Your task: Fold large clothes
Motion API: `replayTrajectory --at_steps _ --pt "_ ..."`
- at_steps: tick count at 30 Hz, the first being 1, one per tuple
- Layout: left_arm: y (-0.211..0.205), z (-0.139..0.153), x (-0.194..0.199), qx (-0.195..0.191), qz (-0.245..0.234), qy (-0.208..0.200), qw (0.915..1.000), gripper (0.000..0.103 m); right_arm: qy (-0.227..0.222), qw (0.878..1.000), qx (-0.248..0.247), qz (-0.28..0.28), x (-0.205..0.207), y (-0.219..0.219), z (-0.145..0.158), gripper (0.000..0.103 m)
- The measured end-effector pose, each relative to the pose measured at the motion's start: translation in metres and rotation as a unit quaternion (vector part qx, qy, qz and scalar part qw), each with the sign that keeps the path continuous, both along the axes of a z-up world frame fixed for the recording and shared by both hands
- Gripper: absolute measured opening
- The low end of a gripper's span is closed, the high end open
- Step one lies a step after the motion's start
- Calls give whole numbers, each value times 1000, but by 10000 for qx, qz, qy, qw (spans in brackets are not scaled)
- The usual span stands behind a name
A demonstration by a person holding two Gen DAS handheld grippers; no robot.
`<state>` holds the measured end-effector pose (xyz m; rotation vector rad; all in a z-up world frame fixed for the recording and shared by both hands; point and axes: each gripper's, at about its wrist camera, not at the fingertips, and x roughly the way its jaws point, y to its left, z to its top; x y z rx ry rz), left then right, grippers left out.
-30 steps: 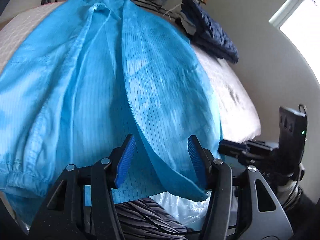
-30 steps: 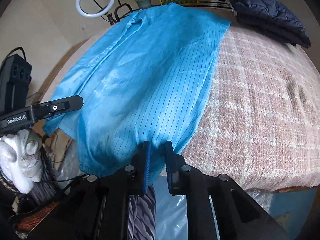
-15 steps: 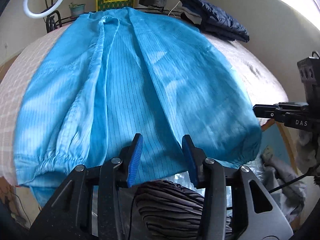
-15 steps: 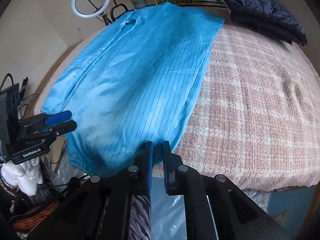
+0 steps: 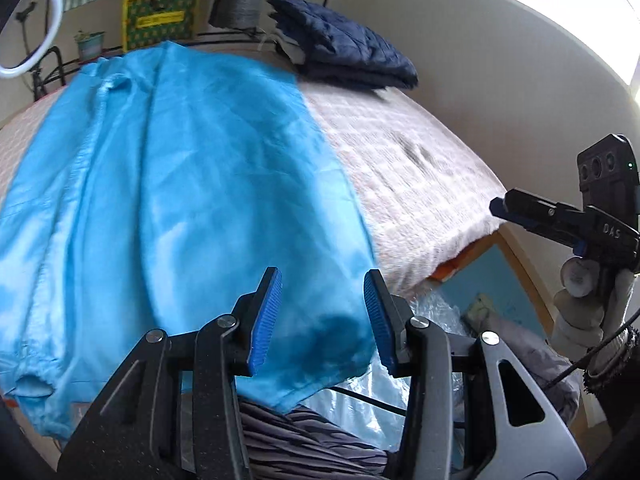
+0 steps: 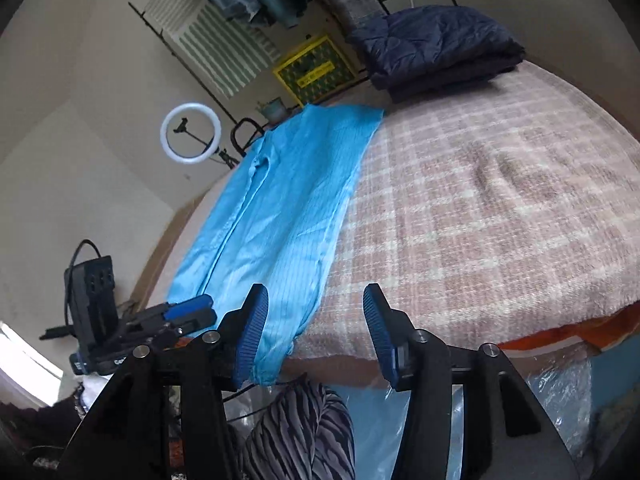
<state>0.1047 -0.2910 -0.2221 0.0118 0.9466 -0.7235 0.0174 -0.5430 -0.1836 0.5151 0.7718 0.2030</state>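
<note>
A large bright blue garment point(image 5: 180, 200) lies lengthwise on the left half of the bed, its hem hanging a little over the near edge. My left gripper point(image 5: 320, 316) hovers open just above that hem, pads clear of the cloth. In the right wrist view the garment point(image 6: 288, 208) is a narrow strip. My right gripper point(image 6: 316, 336) is opening with nothing between its jaws, and its left finger is by the garment's right edge. Each gripper shows in the other's view: the right gripper point(image 5: 520, 212) at the far right, the left gripper point(image 6: 192, 308) at the lower left.
A pink plaid blanket point(image 6: 480, 220) covers the bed. A folded navy quilted jacket point(image 5: 344, 52) sits at its far end. Behind are a ring light point(image 6: 190, 134), a yellow box point(image 5: 160, 16) and a clothes rack. The person's striped leg point(image 5: 304, 440) and plastic sheeting are below the near edge.
My right gripper, shut at the garment's hem before, now stands open and has drawn up and to the right. The left gripper narrowed slightly and shifted right along the hem.
</note>
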Motion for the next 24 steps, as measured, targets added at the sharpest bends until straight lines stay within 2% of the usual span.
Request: replayTrajectory --at_steps 4,6,9,10,14,17,19,20,21,22,24 --pt "-38 -7 -1 180 -155 112 9997 64 -3 9996 29 -284 -14 -24 -4 49" --pt "-60 -14 -1 558 -263 34 9981 67 -15 9991 113 -402 -17 -34 -6 49" --pt "-79 -31 1 1210 -182 -21 9925 67 -52 9986 211 -489 -12 -44 -8 49" --pt "-78 -36 4 1316 -102 19 9912 67 -67 9985 208 -492 -11 -45 -9 49" --pt "-66 -42 16 1250 204 105 9919 66 -109 9992 192 -340 3 -44 -9 49" --pt "-61 -43 16 1184 220 -159 9926 47 -151 9995 183 -186 22 -38 -9 49" --pt "-58 -43 17 1132 170 -341 9928 22 -202 9996 172 -79 38 -33 -9 49" --pt "-54 -41 20 1050 195 -283 9939 16 -216 9996 160 -31 49 -30 -9 49" --pt "-47 -40 28 790 289 10 9965 9 -209 9997 150 9 61 -27 -10 49" --pt "-35 -39 39 313 426 464 9975 7 -185 9997 165 47 72 -24 -12 49" --pt "-15 -35 51 -283 692 961 9926 6 -90 9994 305 136 99 -20 -18 49"
